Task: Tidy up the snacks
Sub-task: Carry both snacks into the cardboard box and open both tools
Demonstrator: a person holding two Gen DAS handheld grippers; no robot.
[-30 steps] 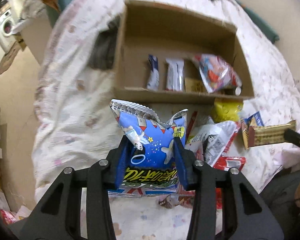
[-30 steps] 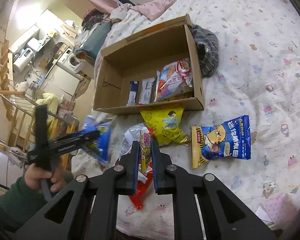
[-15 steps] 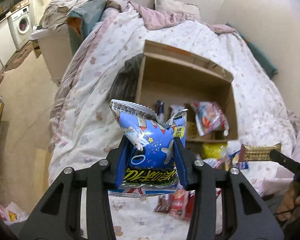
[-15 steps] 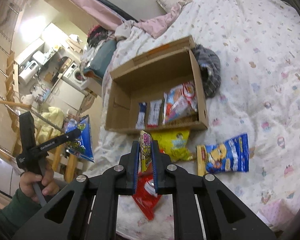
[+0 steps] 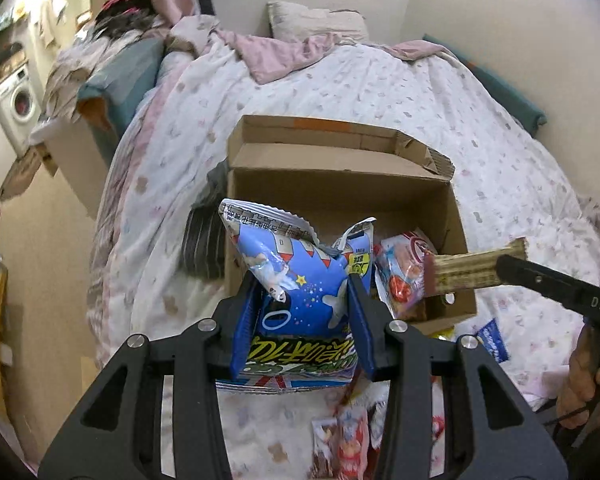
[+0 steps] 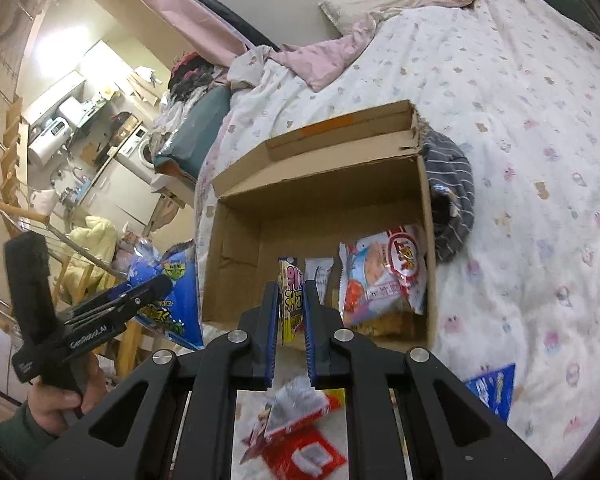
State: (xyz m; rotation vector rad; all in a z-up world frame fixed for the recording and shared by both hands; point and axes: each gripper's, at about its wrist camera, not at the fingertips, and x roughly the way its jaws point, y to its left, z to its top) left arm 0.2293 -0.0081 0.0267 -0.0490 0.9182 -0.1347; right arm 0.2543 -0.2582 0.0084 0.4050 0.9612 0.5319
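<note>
Above the near wall of the open brown cardboard box point(image 5: 340, 184): left gripper point(image 5: 304, 312) pinching a crinkly blue foil snack bag point(image 5: 300, 280), right gripper point(image 6: 291, 312) pressed onto a slim yellow wrapped bar point(image 6: 290, 300). Could collide over the box's crowded near side, or snag the red-and-white packet point(image 6: 384, 272) inside.

Count on inspection: one cardboard box point(image 6: 426, 216) on one bed point(image 6: 540, 120). Two grippers, each clamping one snack: a blue bag point(image 5: 300, 292) and a yellow bar point(image 6: 291, 300). Inside the box, one large red-and-white bag point(image 6: 384, 272) and at least one small white packet point(image 6: 318, 276). One pillow point(image 5: 318, 20).
</note>
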